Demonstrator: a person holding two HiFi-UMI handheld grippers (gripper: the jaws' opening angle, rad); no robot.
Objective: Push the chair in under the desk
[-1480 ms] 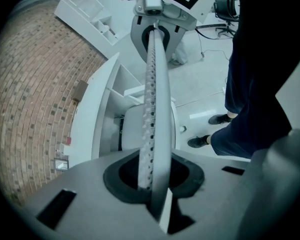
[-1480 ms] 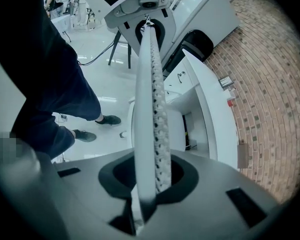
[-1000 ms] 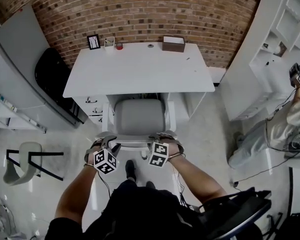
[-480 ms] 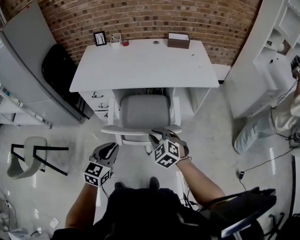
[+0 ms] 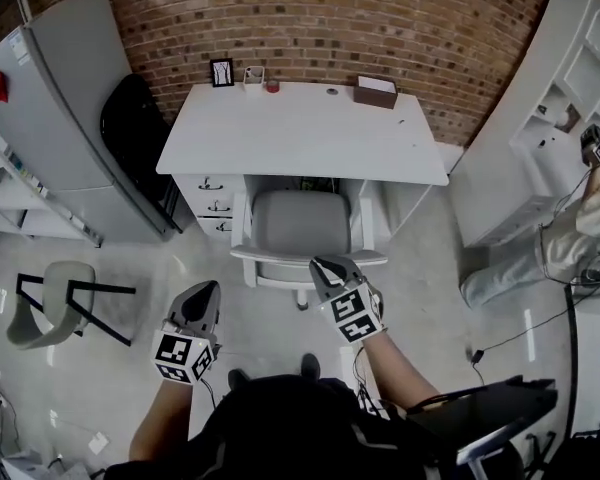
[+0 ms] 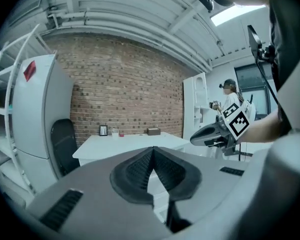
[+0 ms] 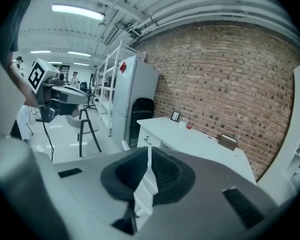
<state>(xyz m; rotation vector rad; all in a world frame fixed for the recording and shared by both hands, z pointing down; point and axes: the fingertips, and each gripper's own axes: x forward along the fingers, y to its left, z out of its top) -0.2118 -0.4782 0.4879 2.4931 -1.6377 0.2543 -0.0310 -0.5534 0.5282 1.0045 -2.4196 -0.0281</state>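
At 12 o'clock, grey-padded white-framed chair [image 5: 288,226]: probably light, rigid, so push its backrest; left gripper [image 5: 205,293] pinched together empty, right gripper [image 5: 325,266] closing on nothing.

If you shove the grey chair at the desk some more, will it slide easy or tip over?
Probably slides easily: the floor under the grey chair looks smooth and shiny. Tipping seems unlikely: its seat is wide and tucked between the desk sides. It looks rigid, so it should move as one piece.
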